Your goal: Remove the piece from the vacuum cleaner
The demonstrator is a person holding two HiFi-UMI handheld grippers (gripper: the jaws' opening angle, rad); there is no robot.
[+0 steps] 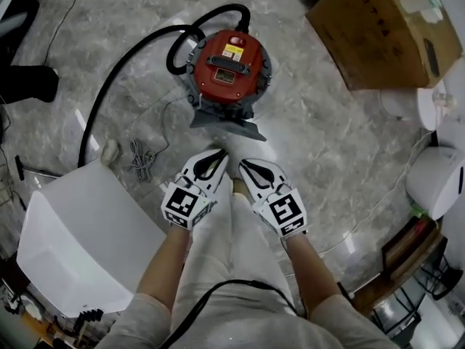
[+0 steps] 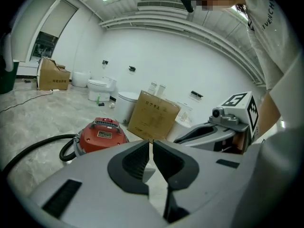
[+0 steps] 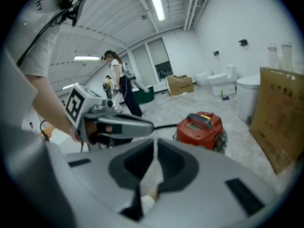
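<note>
Just ahead: vacuum cleaner [image 1: 231, 64], clear of left gripper [image 1: 220, 153] and right gripper [image 1: 243, 163], both pressed together.

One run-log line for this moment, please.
left hand-held gripper: shut, empty | right hand-held gripper: shut, empty | vacuum cleaner: on floor, untouched

The head camera looks steeply down onto the floor [image 1: 320, 137], with the vacuum cleaner [image 1: 231, 62] just ahead. The left tool [image 1: 218, 155] and right tool [image 1: 244, 164] each carry a camera close behind the jaws, facing forward across the room. All three share the vacuum cleaner and cardboard box [image 1: 381, 27]; each tool view catches the other tool.
</note>
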